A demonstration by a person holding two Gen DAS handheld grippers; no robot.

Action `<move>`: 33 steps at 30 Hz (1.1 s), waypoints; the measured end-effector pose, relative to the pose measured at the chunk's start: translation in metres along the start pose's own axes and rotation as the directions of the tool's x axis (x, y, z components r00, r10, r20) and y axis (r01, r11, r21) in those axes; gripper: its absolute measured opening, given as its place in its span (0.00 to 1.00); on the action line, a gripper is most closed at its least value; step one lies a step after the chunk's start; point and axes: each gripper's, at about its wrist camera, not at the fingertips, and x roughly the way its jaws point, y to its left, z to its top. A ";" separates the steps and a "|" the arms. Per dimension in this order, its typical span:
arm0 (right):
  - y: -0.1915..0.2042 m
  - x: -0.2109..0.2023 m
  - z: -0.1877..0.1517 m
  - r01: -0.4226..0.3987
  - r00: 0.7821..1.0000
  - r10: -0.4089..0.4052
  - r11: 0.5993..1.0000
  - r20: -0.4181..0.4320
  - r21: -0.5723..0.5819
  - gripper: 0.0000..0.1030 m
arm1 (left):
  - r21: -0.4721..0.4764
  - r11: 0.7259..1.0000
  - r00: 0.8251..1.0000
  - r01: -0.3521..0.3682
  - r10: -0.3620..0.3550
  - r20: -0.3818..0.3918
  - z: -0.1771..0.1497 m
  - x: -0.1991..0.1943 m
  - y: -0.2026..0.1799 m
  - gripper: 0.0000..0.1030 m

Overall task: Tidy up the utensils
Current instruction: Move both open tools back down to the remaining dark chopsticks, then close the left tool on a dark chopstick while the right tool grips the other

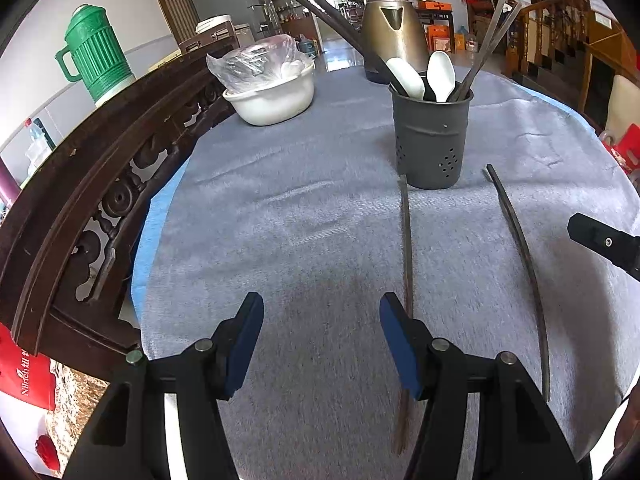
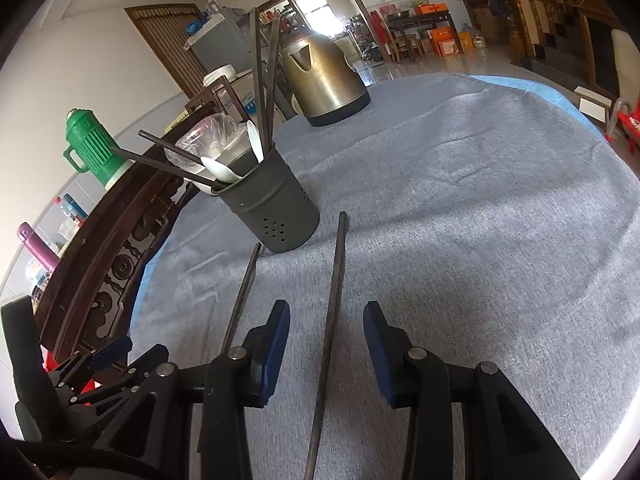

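the table (image 1: 320, 216) before you carries a grey cloth. on it stand a kettle (image 1: 394, 30), a white bowl (image 1: 272, 100) and a dark holder (image 1: 432, 136) with spoons (image 1: 440, 72) and chopsticks (image 1: 490, 40). two loose chopsticks lie near its base: one (image 1: 407, 240) beside your left gripper (image 1: 322, 344), released; the other (image 2: 334, 300) between the spread, released fingers of your right gripper (image 2: 326, 348), ungrasped.

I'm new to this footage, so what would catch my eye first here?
Probably the dark utensil holder mid-table, bristling with white spoons and chopsticks. Next, two loose chopsticks on the grey tablecloth: one lies between the open right hand-held gripper, the other beside the open left hand-held gripper.
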 end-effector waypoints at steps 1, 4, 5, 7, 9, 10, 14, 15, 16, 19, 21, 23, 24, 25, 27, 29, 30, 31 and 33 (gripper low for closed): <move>0.001 0.001 0.001 0.001 1.000 -0.001 1.000 -0.002 0.000 0.41 | -0.001 1.000 1.000 0.004 -0.004 -0.002 0.001 0.001 0.000 0.59; 0.002 0.004 0.005 0.009 1.000 -0.009 1.000 -0.010 -0.004 0.41 | 0.001 1.000 1.000 0.013 -0.013 -0.006 0.003 0.005 -0.002 0.59; 0.003 0.005 0.006 0.014 1.000 -0.014 1.000 -0.013 -0.008 0.41 | 0.001 1.000 1.000 0.016 -0.016 -0.008 0.004 0.007 -0.002 0.60; 0.004 0.009 0.010 0.025 0.999 -0.025 1.000 -0.023 -0.012 0.41 | 0.000 1.000 1.000 0.022 -0.022 -0.016 0.006 0.011 -0.002 0.60; 0.002 0.013 0.013 0.029 0.999 -0.029 1.000 -0.040 -0.003 0.40 | -0.002 1.000 0.999 0.028 -0.028 -0.025 0.009 0.015 -0.002 0.60; 0.000 0.016 0.015 0.032 0.998 -0.031 0.999 -0.049 0.008 0.40 | -0.007 0.999 0.999 0.035 -0.035 -0.032 0.011 0.019 -0.001 0.60; -0.012 0.027 0.023 0.044 0.995 -0.038 0.997 -0.095 0.060 0.40 | -0.037 0.997 0.995 0.070 -0.072 -0.066 0.023 0.037 0.007 0.60; -0.015 0.031 0.026 0.047 0.993 -0.039 0.996 -0.108 0.072 0.40 | -0.048 0.995 0.992 0.087 -0.091 -0.082 0.027 0.043 0.009 0.60; -0.017 0.035 0.029 0.050 0.992 -0.040 0.995 -0.122 0.084 0.40 | -0.060 0.993 0.989 0.104 -0.109 -0.096 0.031 0.049 0.010 0.59; -0.021 0.046 0.039 0.044 0.987 -0.026 0.993 -0.160 0.112 0.40 | -0.086 0.985 0.978 0.151 -0.161 -0.129 0.043 0.065 0.011 0.59; -0.023 0.055 0.042 0.035 0.982 -0.009 0.990 -0.189 0.133 0.40 | -0.097 0.980 0.972 0.172 -0.185 -0.145 0.050 0.074 0.010 0.59; -0.022 0.066 0.046 0.024 0.976 0.010 0.988 -0.219 0.153 0.39 | -0.113 0.974 0.964 0.195 -0.212 -0.162 0.056 0.083 0.009 0.59; -0.021 0.072 0.047 0.024 0.972 0.013 0.988 -0.235 0.153 0.39 | -0.120 0.972 0.960 0.204 -0.222 -0.169 0.059 0.086 0.008 0.59; -0.019 0.077 0.049 0.027 0.969 0.012 0.988 -0.247 0.153 0.39 | -0.126 0.968 0.955 0.218 -0.238 -0.176 0.062 0.090 0.006 0.59; -0.019 0.086 0.051 0.027 0.964 0.017 0.986 -0.265 0.162 0.38 | -0.128 0.964 0.947 0.233 -0.255 -0.194 0.066 0.097 0.001 0.59; -0.017 0.094 0.053 0.038 0.960 0.010 0.986 -0.280 0.164 0.38 | -0.130 0.963 0.945 0.238 -0.260 -0.200 0.070 0.103 -0.004 0.58; -0.016 0.096 0.053 0.049 0.959 -0.002 0.986 -0.285 0.158 0.36 | -0.128 0.963 0.944 0.239 -0.261 -0.200 0.071 0.104 -0.006 0.56; -0.014 0.099 0.054 0.061 0.957 -0.015 0.987 -0.291 0.151 0.34 | -0.127 0.963 0.944 0.239 -0.261 -0.203 0.073 0.106 -0.008 0.54; -0.012 0.104 0.055 0.068 0.954 -0.021 0.987 -0.300 0.146 0.34 | -0.131 0.960 0.941 0.246 -0.269 -0.207 0.076 0.109 -0.011 0.54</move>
